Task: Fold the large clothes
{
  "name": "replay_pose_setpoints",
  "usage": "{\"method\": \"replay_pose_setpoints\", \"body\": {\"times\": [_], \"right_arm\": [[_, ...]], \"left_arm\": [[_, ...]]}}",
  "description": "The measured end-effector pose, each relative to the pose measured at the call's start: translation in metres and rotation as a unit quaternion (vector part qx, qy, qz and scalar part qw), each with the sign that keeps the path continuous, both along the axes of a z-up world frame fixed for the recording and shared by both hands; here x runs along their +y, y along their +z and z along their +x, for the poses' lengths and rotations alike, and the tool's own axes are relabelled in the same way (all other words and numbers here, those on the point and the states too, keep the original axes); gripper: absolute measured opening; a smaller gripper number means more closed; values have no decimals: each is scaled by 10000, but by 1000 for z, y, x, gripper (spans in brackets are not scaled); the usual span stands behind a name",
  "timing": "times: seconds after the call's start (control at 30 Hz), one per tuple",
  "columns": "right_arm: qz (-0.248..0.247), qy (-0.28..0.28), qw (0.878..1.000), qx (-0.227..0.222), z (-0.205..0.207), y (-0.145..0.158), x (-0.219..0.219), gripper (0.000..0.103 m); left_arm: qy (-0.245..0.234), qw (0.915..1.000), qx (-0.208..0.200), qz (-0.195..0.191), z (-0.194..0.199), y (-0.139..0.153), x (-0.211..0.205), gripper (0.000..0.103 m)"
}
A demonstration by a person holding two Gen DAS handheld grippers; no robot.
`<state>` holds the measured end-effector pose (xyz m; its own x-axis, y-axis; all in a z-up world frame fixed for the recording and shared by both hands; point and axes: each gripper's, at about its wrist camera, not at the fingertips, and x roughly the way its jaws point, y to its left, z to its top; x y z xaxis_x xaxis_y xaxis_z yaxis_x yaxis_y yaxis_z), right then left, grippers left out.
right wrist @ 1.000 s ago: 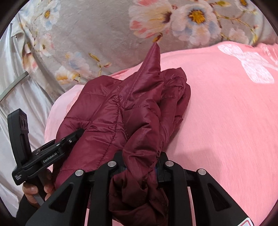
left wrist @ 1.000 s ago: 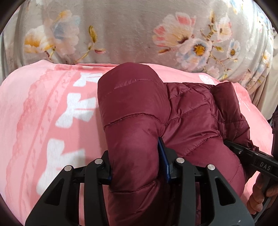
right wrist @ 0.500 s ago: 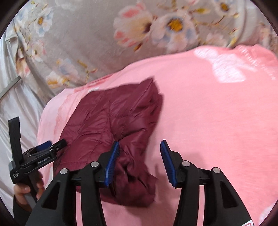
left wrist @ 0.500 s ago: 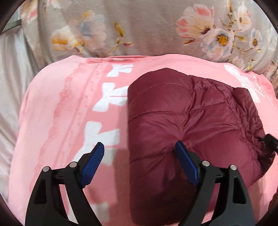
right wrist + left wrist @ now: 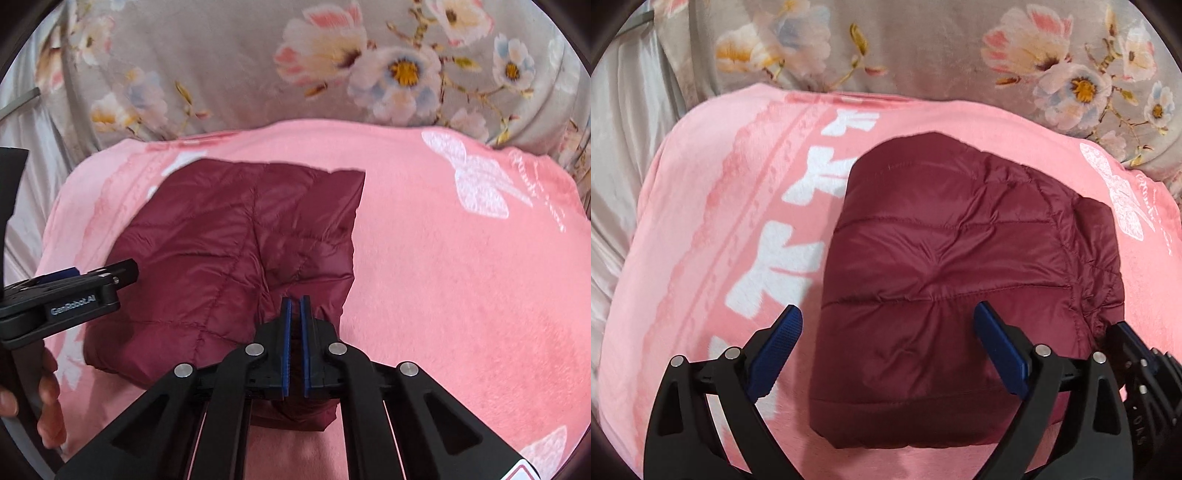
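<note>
A maroon quilted puffer jacket (image 5: 942, 280) lies folded into a compact bundle on the pink blanket (image 5: 738, 206). My left gripper (image 5: 886, 350) is open, its blue pads spread wide above the bundle's near left part, holding nothing. In the right wrist view the jacket (image 5: 229, 240) lies left of centre. My right gripper (image 5: 294, 306) has its blue pads nearly together over the jacket's near right edge; a sliver of maroon shows in the narrow gap, and whether cloth is pinched is unclear. The left gripper's body (image 5: 66, 295) shows at the left of that view.
A grey floral bedcover (image 5: 923, 48) rises behind the blanket, also in the right wrist view (image 5: 258, 62). Pale satin fabric (image 5: 624, 122) lies to the left. White bow prints (image 5: 476, 177) mark the blanket right of the jacket. A hand (image 5: 48, 398) holds the left gripper.
Both grippers let go of the jacket, which dropped flat into a folded bundle. The left gripper stayed open and backed off. The right gripper opened, then closed its pads nearly together at the jacket's edge.
</note>
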<state>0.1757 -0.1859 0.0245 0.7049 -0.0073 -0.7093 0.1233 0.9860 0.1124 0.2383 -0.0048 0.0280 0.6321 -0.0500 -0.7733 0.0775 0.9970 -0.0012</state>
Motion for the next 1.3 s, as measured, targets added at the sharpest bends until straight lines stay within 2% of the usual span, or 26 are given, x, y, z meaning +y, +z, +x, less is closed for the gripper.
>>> {"method": "replay_pose_setpoints", "body": {"times": [0.17, 0.3, 0.93, 1.3], "right_arm": [[239, 13, 9993, 301, 8, -24, -6, 3], [467, 28, 9981, 396, 10, -34, -11, 3], [-19, 95, 9999, 96, 17, -51, -2, 3], [104, 107, 9999, 55, 16, -52, -7, 3]], "left_arm": [[34, 9999, 96, 0, 3, -15, -4, 92], [65, 9999, 110, 14, 6, -26, -5, 96], [151, 9998, -82, 46, 13, -53, -10, 98], [183, 9996, -185, 110, 11, -56, -14, 98]]}}
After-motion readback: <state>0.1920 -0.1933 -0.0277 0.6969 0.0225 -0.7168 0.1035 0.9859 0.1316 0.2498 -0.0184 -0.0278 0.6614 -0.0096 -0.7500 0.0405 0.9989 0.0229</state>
